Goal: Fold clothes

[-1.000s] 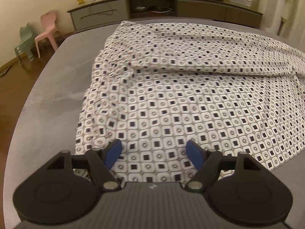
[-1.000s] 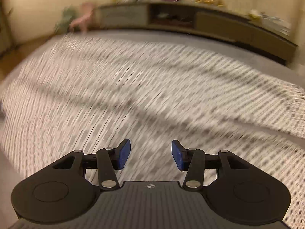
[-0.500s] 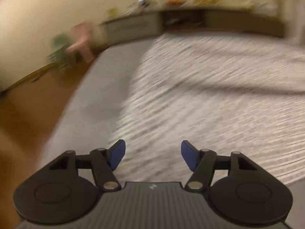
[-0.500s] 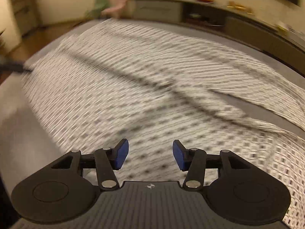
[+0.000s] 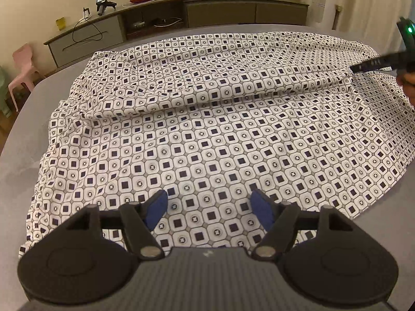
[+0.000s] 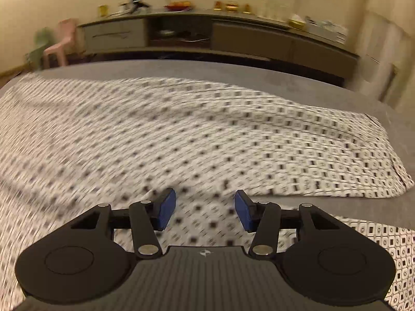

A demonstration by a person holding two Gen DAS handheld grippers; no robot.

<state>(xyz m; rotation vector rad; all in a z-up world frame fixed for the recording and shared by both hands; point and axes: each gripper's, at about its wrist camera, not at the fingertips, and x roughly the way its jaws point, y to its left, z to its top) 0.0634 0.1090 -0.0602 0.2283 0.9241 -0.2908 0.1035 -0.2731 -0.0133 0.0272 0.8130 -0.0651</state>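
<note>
Grey, faintly mottled worktop point(image 5: 28, 119) fills the near ground, rounded at its left corner, under warm yellowish room light. Spread across most of it lies the white cotton garment printed with small dark squares and rings point(image 5: 207, 134), flat in the near half, rucked into a long raised fold across the far half; its near hem runs just under my left gripper point(image 5: 208, 208). Left gripper hangs above that hem with its blue pads apart and nothing pinched between them; the jaws have just been opening again after a brief narrowing, cloth showing beneath the gap but not held. I judge it is poised over the near edge to pick a corner for the first fold. My right gripper point(image 6: 205, 212) is likewise parted and empty, pointing down over the cloth near the garment's right end, where a folded-over flap stops short of a bare strip of worktop; that view is smeared, so fine detail is lost. At the right margin of the left view the right gripper's dark body with a green light shows above the cloth. Beyond: long low grey-brown sideboard point(image 5: 233, 10) against a cream wall, carrying a fruit dish, gold ornaments, glasses, papers; pink plastic child's chair point(image 5: 22, 70) on the left; pale curtain at right.
</note>
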